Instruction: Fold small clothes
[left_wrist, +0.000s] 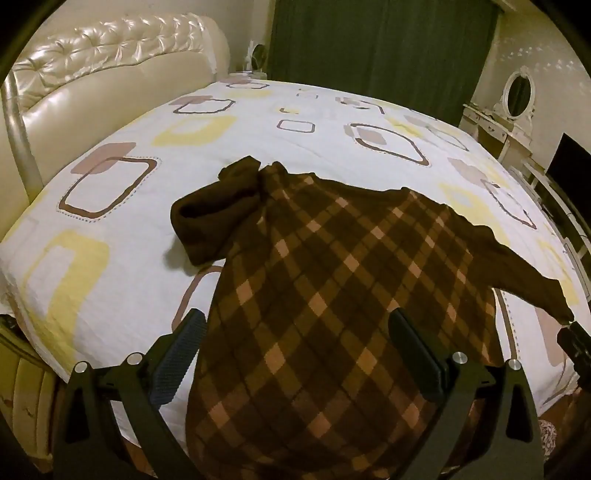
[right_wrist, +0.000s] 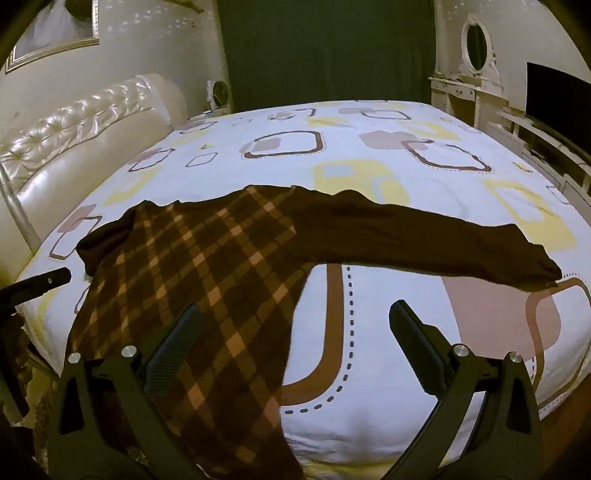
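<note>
Both cameras ride low over the near edge of the bed (left_wrist: 122, 110), looking across it and tilted downward, each with its own fingers (left_wrist: 184, 354) at the bottom of the frame. The left wrist view sits close above the plaid garment (left_wrist: 314, 277), headboard (left_wrist: 110, 66) at 10 o'clock. The right wrist view stands further right, the garment (right_wrist: 192, 266) at 9 o'clock. Both share the bedspread, green curtain (left_wrist: 380, 48) and what seems an oval mirror (right_wrist: 476, 42).
</note>
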